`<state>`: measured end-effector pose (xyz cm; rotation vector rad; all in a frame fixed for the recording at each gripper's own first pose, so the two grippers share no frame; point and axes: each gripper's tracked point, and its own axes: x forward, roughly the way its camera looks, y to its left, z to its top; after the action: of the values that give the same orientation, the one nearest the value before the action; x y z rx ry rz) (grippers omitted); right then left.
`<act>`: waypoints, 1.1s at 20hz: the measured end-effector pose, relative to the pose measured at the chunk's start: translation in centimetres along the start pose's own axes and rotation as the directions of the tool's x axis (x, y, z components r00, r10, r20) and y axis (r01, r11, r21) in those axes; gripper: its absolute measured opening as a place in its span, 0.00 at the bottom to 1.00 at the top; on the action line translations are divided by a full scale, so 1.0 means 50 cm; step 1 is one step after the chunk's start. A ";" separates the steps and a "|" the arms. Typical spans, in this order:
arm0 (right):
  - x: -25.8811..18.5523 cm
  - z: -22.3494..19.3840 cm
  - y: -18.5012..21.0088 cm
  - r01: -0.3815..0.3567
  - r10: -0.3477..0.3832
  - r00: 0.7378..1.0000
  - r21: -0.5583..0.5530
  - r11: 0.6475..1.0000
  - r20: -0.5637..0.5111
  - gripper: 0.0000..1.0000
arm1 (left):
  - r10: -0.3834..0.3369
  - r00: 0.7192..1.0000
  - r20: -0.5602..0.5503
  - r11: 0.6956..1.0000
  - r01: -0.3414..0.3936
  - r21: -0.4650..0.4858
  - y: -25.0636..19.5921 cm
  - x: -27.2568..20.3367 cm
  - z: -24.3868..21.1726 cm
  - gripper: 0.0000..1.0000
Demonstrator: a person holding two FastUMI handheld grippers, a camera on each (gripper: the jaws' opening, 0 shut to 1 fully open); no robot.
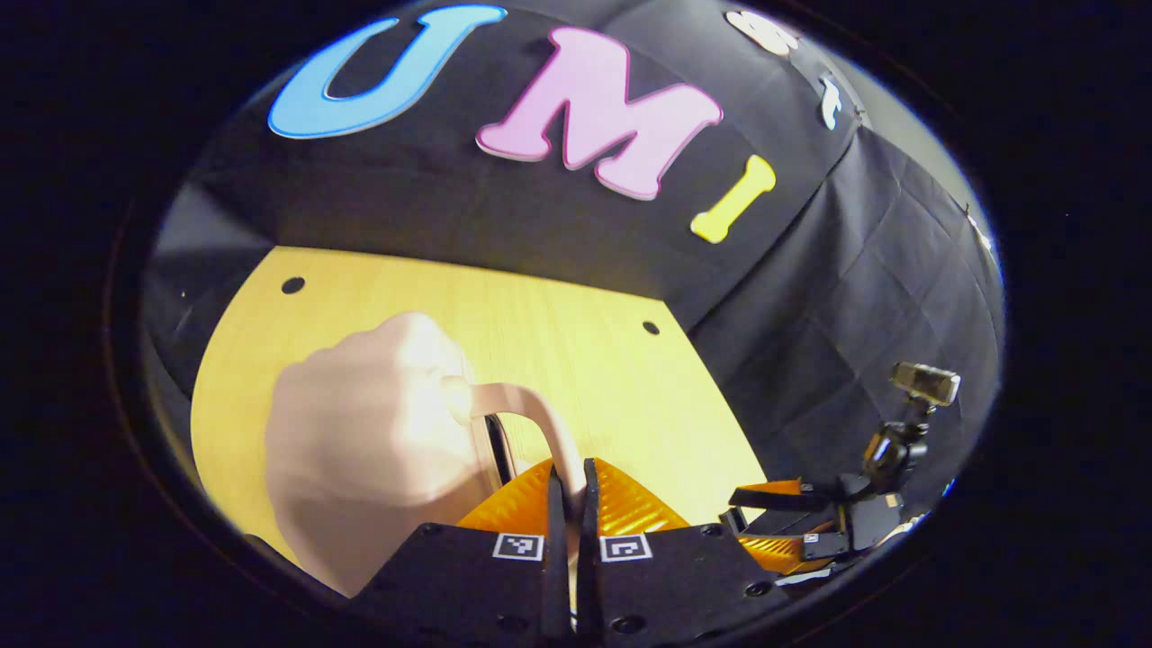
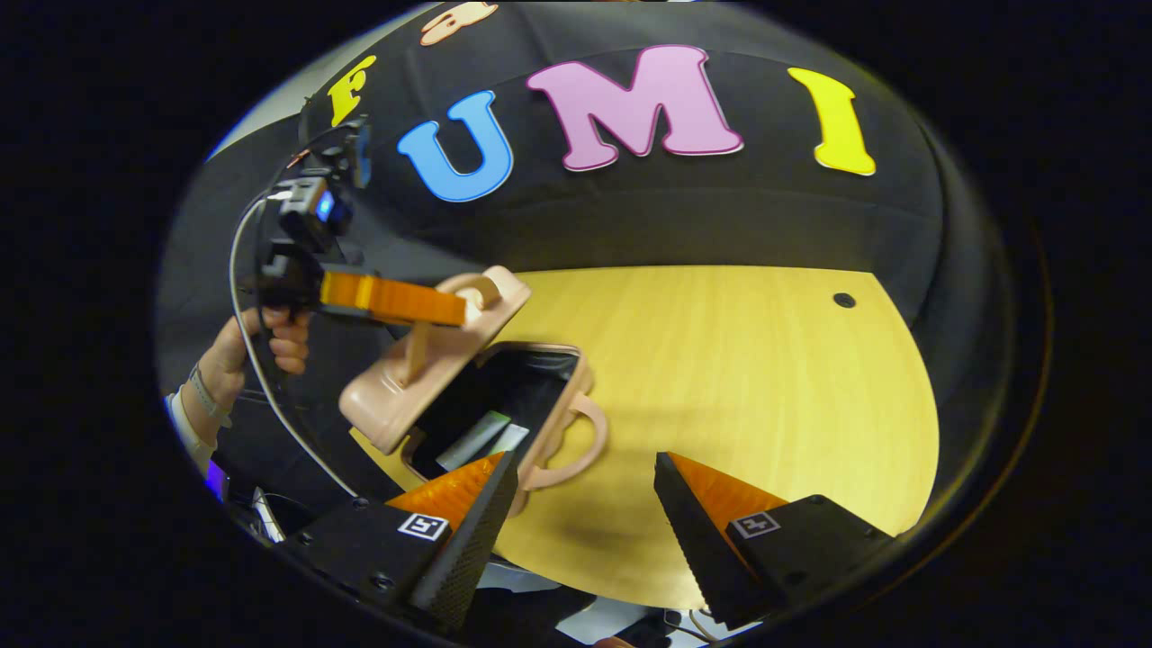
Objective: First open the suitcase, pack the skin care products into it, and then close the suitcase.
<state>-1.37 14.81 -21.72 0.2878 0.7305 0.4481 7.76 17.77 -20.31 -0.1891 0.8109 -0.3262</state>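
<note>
A pale wooden tabletop (image 2: 720,360) with small dark holes near its far corners is seen inside a booth hung with black cloth. A pink suitcase (image 2: 531,396) is set near the tabletop's left edge in the right gripper view, its lid (image 2: 432,360) raised and tilted back. Flat packets (image 2: 481,439) are seen lying in its dark interior. The left claw (image 1: 569,486) is closed on the lid's handle (image 1: 531,409), both fingers pressed against the strap. In the right gripper view that claw (image 2: 450,310) is seen at the lid, held by a hand (image 2: 270,346). The right claw (image 2: 585,504) is held wide apart above the tabletop, just beside the suitcase's front handle (image 2: 576,445), with nothing gripped.
</note>
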 end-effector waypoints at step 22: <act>-0.251 0.254 -0.218 0.206 -0.086 0.871 -0.200 0.958 0.483 0.97 | 0.364 0.663 0.654 0.835 -0.543 0.085 -0.314 -0.282 0.186 0.91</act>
<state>2.37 -2.01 -9.85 0.0968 0.2109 0.3001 2.22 8.53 0.06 0.1795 0.1251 0.1212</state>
